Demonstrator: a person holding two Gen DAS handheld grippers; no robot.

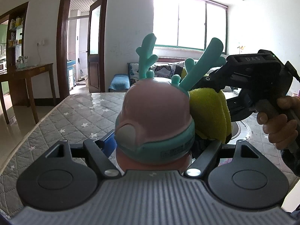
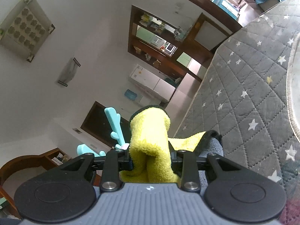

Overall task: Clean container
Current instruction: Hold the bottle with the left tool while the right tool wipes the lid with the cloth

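Pink hard plastic: the container [image 1: 153,116] is a rounded kids' cup shape with a teal band round the lid seam and two teal antlers [image 1: 148,54] standing off the top. It sits between the jaws of the left gripper [image 1: 153,150], which are partly closed round its lower body, just under the band; contact on the right side is hidden, but it looks held and lifted clear of the quilted grey counter [image 1: 75,116].

Handling, as a judgement: light, rigid shell, smooth and glossy, so likely slippery under side load. The dome gives the jaws nothing to bite on. The band and the straighter wall below it are the right place to hold; the present grip there seems sound. The antlers look like soft rubbery stalks, fine to wipe around, poor as a handle, and they would bend or twist the lid if pulled.

Yellow-green microfibre cloth [image 2: 150,146], dark-edged, is pinched in the nearly closed jaws of the right gripper [image 2: 150,161], a folded wad sticking out ahead of them. In the left wrist view the cloth lies against the container's right flank, just right of the left jaws, below one antler. Soft and compliant, so it will follow the curve.

A hand [image 1: 277,123] carries the right gripper. Risk: wiping push rotates the cup in the left jaws.
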